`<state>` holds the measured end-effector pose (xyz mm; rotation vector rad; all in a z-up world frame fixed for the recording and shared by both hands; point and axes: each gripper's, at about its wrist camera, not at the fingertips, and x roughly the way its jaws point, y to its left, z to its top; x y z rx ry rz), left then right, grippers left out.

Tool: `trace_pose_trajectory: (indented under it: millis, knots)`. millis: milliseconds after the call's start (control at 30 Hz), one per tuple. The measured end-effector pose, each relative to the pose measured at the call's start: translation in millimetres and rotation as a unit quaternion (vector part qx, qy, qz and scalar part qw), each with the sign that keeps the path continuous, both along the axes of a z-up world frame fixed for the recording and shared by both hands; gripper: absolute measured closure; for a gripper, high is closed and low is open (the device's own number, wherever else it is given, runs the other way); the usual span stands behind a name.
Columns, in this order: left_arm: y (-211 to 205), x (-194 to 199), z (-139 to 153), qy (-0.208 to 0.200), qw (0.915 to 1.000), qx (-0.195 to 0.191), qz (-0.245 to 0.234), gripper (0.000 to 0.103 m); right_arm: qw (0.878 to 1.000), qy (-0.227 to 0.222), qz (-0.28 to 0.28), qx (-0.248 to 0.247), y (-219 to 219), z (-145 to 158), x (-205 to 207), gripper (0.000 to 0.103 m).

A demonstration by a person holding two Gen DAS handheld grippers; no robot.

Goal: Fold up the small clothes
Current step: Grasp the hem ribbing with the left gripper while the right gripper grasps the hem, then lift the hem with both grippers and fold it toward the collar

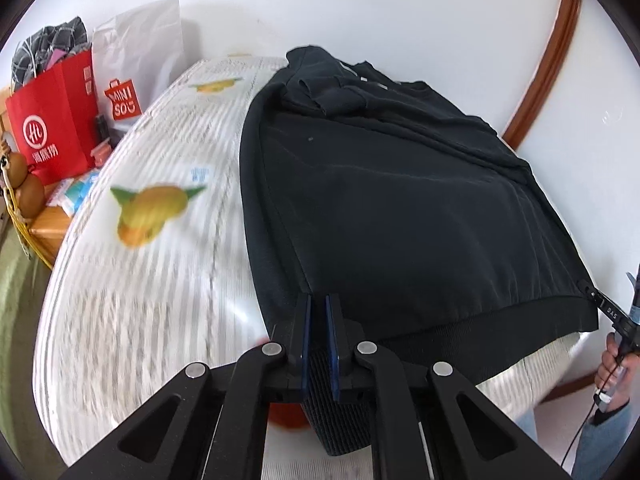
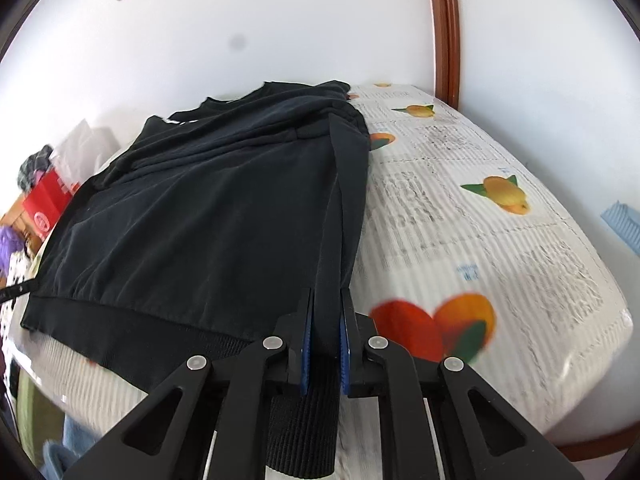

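Observation:
A black sweatshirt (image 1: 400, 200) lies spread on a mattress (image 1: 160, 280) printed with fruit, its ribbed hem nearest the cameras and its collar far back. In the left wrist view my left gripper (image 1: 318, 300) is shut on the hem's left corner, with ribbed cloth between the blue pads. In the right wrist view the sweatshirt (image 2: 200, 220) fills the middle, and my right gripper (image 2: 326, 296) is shut on the hem's right corner, a fold of cloth running up from its jaws. The right gripper (image 1: 600, 300) also shows at the hem's far corner, held by a hand (image 1: 616, 364).
A red paper bag (image 1: 52, 128) and a white shopping bag (image 1: 132, 60) stand on a wooden stand left of the mattress. A white wall is close behind. A brown wooden frame (image 2: 446, 28) runs up the wall. Bare mattress (image 2: 480, 240) lies right of the sweatshirt.

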<state>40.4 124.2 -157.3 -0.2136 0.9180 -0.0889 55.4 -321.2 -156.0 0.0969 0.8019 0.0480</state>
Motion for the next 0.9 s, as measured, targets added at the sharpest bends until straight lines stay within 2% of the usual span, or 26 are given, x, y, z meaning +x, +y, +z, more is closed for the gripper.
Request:
trace_pose_trajectory:
  millis: [133,300,367,433,567,633,700,767,833,867,900]
  knots:
    - [6.4,-13.1,-2.1,-0.009,0.9999,-0.002,-0.004,0.088,1.000,0.017,0.006,-0.014,-2.4,-7.5,-9.3,0.086]
    - [15.3,-24.8,2.8,-0.027,0.9994,0.012,0.019,0.069,1.000,0.010,-0.005,0.005,-4.7,-10.7,-18.7,0.079]
    - [18.0,-24.8,4.1,-0.029,0.9987,0.033,0.026,0.055,1.000,0.012,-0.009,0.005,-5.8,-12.6,-15.8,0.072]
    - [22.7,-23.4,1.8,-0.028,0.9986,0.034,0.031,0.052,1.000,0.012,-0.014,0.011,-4.9,-15.0,-11.6,0.067]
    - [19.9,-19.0,-3.5,-0.021,0.9994,0.012,0.024,0.054,1.000,0.010,-0.015,-0.013,9.9,-16.5,-5.9,0.051]
    - [13.5,-21.3,-4.5,-0.022,0.9997,0.007,0.013,0.054,0.999,0.004,-0.014,-0.040,20.2,-18.6,-4.9,0.051]
    - [7.7,-21.6,-5.4,-0.023,0.9995,0.015,0.014,0.054,0.999,-0.002,-0.017,-0.044,24.9,-19.4,-5.9,0.051]
    - [1.7,-23.2,-5.1,-0.021,0.9993,0.028,0.015,0.064,0.999,-0.003,-0.024,-0.039,24.8,-19.9,-6.7,0.050]
    - [-1.2,-25.6,-4.8,-0.019,0.9993,0.026,0.017,0.071,0.999,-0.006,-0.027,-0.045,27.3,-20.1,-8.7,0.054]
    - [-2.9,-25.4,-4.4,-0.019,0.9989,0.037,0.019,0.077,0.998,-0.011,-0.021,-0.055,30.9,-20.1,-10.3,0.063]
    - [-4.2,-23.1,-4.2,-0.021,0.9987,0.045,0.015,0.079,0.997,-0.016,-0.014,-0.068,35.3,-19.6,-12.5,0.078]
